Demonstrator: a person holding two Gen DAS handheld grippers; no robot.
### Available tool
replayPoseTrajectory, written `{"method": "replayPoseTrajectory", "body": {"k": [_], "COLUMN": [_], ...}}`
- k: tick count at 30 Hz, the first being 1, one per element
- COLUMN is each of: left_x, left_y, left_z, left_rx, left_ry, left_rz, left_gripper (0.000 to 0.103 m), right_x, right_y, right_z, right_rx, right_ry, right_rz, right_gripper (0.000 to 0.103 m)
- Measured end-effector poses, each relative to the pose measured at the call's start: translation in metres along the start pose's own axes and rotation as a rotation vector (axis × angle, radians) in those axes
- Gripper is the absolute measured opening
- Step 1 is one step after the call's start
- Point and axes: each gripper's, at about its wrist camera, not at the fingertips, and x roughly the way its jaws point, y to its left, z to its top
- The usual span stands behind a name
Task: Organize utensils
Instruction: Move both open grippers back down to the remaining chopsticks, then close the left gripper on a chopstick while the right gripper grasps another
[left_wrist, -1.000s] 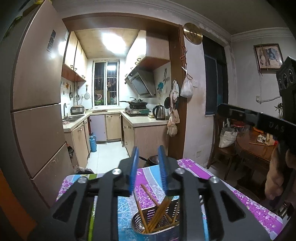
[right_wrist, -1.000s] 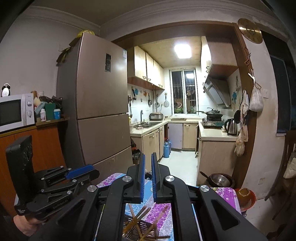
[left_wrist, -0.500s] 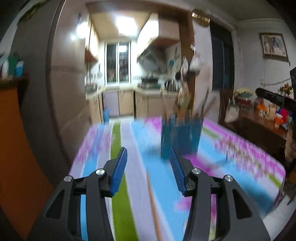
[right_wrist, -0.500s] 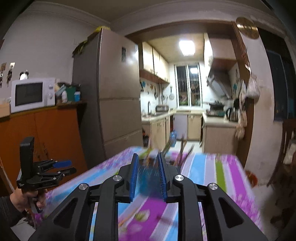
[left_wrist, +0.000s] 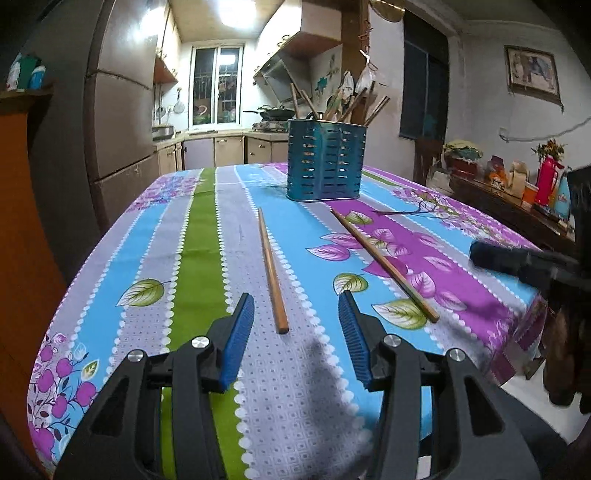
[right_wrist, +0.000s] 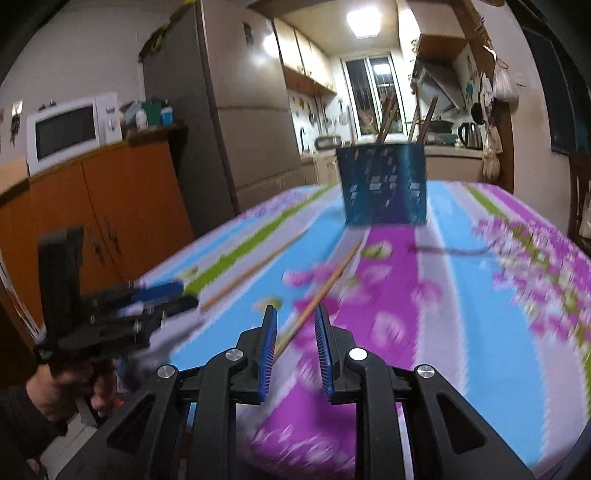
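Note:
A blue perforated utensil holder (left_wrist: 325, 160) with several chopsticks in it stands on the far part of the table (left_wrist: 192, 236); it shows blurred in the right wrist view (right_wrist: 384, 184). Two loose wooden chopsticks lie on the cloth: a left one (left_wrist: 271, 267) and a right one (left_wrist: 384, 264). My left gripper (left_wrist: 295, 317) is open and empty, low over the table, straddling the near end of the left chopstick. My right gripper (right_wrist: 293, 325) is open and empty, its jaws around the near end of the right chopstick (right_wrist: 321, 291). Each gripper shows in the other's view (left_wrist: 517, 258) (right_wrist: 155, 295).
The table has a striped floral cloth; its near edge lies just under both grippers. An orange cabinet (right_wrist: 110, 206) with a microwave (right_wrist: 70, 129) stands left, a fridge (right_wrist: 251, 122) behind it. A wooden side table with bottles (left_wrist: 517, 192) stands right.
Both grippers dropped from above the holder and pulled back to the table's near edge. Both opened wider. The two loose chopsticks came into view between the jaws.

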Motion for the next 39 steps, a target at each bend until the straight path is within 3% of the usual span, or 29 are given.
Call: {"method": "replayPoseTrajectory", "body": {"k": [8,14,28,34,36,38,39], "left_x": [0.003,0.01,0.02,0.022,0.023,0.023,0.023], "left_y": [-0.006,-0.003,0.004,-0.003,0.003,0.008,0.009], "left_z": [-0.017,-0.02,-0.019,-0.016,-0.015,-0.016,-0.016], "left_rx": [0.035,0.033,-0.002,-0.001,-0.046,-0.062,-0.066], "left_ry": [0.003,0.0,-0.004,0.023,0.022,0.02,0.019], "left_rz": [-0.021,-0.044,-0.101,-0.053,-0.042,-0.015,-0.005], "left_gripper": [0.046,0.046,0.043,0.043,0.033,0.012,0.009], "right_x": [0.023,0.032,0.04,0.042,0.042,0.041,0.041], "right_y": [0.028,0.034,0.042,0.043,0.042,0.04,0.039], "right_z": [-0.019,-0.02,-0.024,-0.025,-0.025,-0.025,-0.025], "right_rx": [-0.016,-0.019,-0.013,-0.019,-0.017,-0.012,-0.01], "right_ry": [0.041,0.035,-0.002,-0.013,-0.016,-0.018,-0.019], "right_rz": [-0.041,-0.122,-0.209,-0.22,-0.222,-0.22,-0.218], "right_gripper": [0.023,0.023,0.021,0.02,0.017,0.014,0.014]}}
